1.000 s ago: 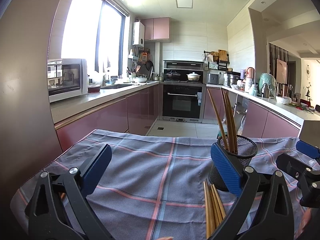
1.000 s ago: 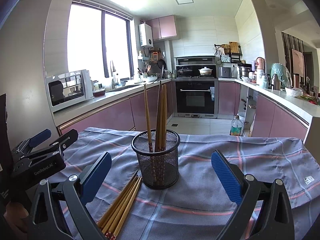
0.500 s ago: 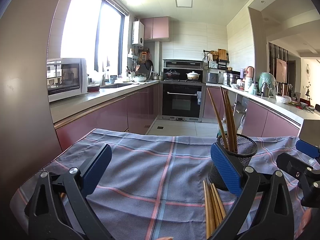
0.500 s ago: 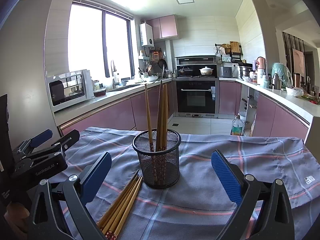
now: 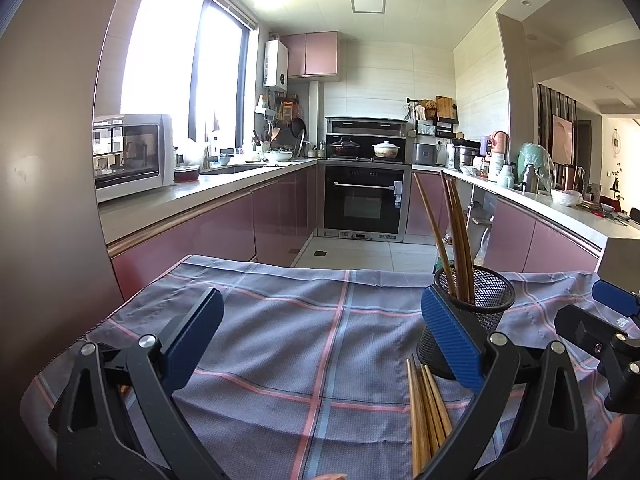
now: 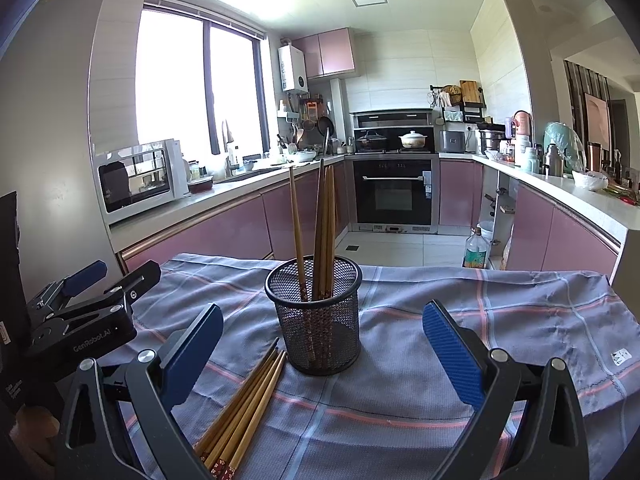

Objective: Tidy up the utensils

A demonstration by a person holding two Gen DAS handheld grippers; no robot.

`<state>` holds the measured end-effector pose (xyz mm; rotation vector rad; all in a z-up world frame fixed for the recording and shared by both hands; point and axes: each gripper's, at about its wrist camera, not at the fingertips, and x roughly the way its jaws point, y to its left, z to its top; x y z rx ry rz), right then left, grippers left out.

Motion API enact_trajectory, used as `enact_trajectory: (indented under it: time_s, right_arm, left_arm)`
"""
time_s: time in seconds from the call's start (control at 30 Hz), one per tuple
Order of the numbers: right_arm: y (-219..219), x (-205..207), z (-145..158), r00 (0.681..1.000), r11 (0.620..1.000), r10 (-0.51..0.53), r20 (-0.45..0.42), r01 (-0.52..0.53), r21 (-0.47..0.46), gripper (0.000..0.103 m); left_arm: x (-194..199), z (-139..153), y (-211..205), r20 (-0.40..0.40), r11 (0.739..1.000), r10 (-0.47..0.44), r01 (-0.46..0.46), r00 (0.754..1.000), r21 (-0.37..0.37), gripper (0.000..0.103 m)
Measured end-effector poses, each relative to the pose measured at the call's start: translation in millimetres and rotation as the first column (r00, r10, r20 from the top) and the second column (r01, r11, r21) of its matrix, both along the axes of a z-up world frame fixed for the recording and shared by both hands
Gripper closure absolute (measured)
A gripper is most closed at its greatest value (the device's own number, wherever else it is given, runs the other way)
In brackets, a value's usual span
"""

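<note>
A black mesh holder stands on the checked cloth with several wooden chopsticks upright in it; it also shows in the left wrist view, partly behind a blue pad. A bundle of loose chopsticks lies on the cloth at its front left, and shows in the left wrist view. My right gripper is open and empty, facing the holder from in front. My left gripper is open and empty over bare cloth, left of the holder. The left gripper shows in the right wrist view.
The grey-blue checked cloth covers the table; its far edge drops to the kitchen floor. A wall runs close on the left. The pink cabinets, the oven and a water bottle on the floor stand beyond.
Both views have shifted only slightly; the holder sits a little higher and nearer centre in the right wrist view. Both grippers stay open and empty.
</note>
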<state>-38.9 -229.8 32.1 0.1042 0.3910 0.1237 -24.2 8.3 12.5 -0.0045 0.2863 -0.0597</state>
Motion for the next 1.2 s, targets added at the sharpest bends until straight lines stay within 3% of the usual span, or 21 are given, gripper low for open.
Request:
enact_trajectory:
  time_s: [0.77,1.2]
  right_arm:
    - [-3.7,-6.3,-2.8,1.000,1.000,0.007,0.000,-0.007,0.007,0.006]
    - [-3.0,-1.5,-8.0,0.999,1.000,0.025,-0.036,-0.025,0.012,0.006]
  left_arm:
    - [-3.2,-0.5,0.5,-0.010,1.000,-0.003,0.003,1.000,0.004,0.006]
    - [3.3,-3.8,-3.4,-0.067,0.999,-0.023,0.024,0.997,0.025,0.006]
